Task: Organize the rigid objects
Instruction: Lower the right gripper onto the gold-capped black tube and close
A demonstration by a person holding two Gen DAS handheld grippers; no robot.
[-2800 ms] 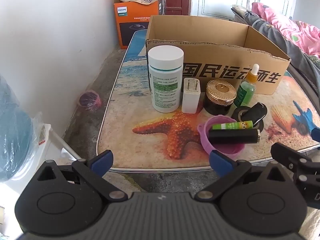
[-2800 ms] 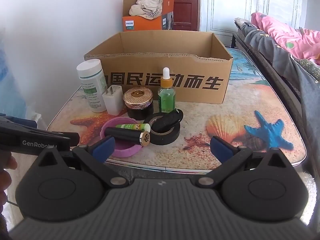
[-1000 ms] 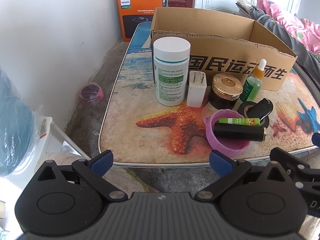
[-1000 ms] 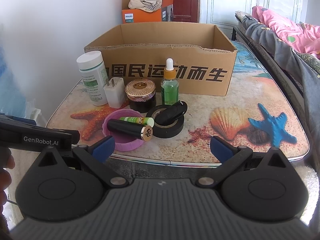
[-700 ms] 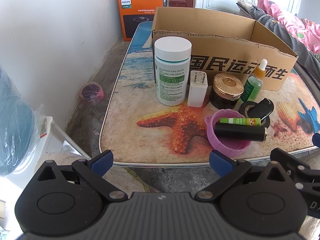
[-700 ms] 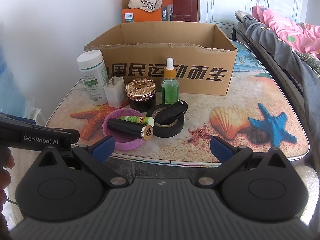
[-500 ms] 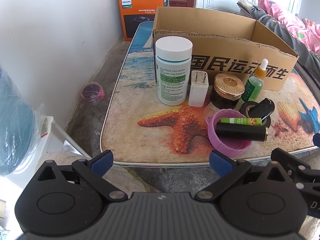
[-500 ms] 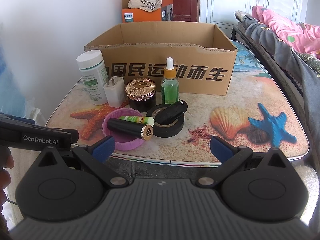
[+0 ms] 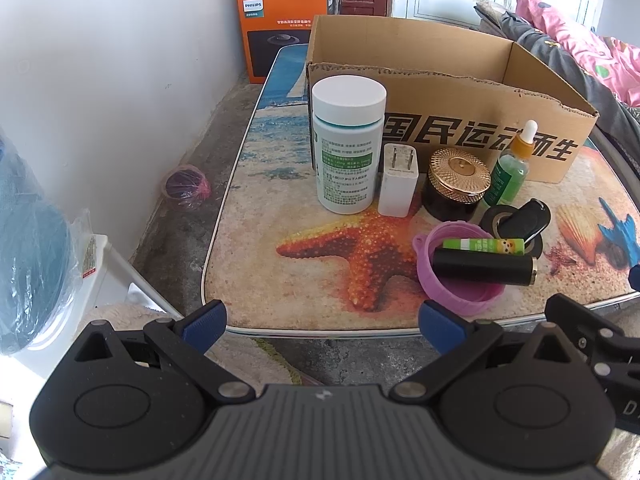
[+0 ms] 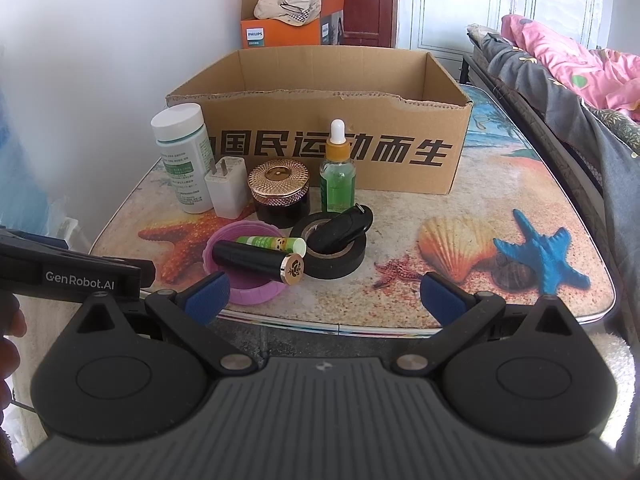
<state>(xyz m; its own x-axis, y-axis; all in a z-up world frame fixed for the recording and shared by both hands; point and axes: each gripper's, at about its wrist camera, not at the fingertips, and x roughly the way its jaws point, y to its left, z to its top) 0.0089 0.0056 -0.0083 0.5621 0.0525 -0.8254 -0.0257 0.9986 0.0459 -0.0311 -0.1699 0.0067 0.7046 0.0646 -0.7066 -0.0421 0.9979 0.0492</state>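
Before the empty box (image 10: 320, 152), all items (image 10: 280, 216) wait on the counter (image 10: 460, 304); both tools (left (image 9: 322, 322), right (image 10: 324, 294)) gape, unladen; nothing stowed.

A home bedroom: pink bedding (image 10: 560, 56) beside a seashell-print table (image 10: 500, 184).

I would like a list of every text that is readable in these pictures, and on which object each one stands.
"国民运动而生": front of the open cardboard box; its first character is hidden.
"PHILIPS": orange box on the floor behind.
"GenRobot.AI": side of the left hand-held gripper, seen from the right wrist.
White pill bottle: label print too small to read.
Green lip balm tube: print too small to read.
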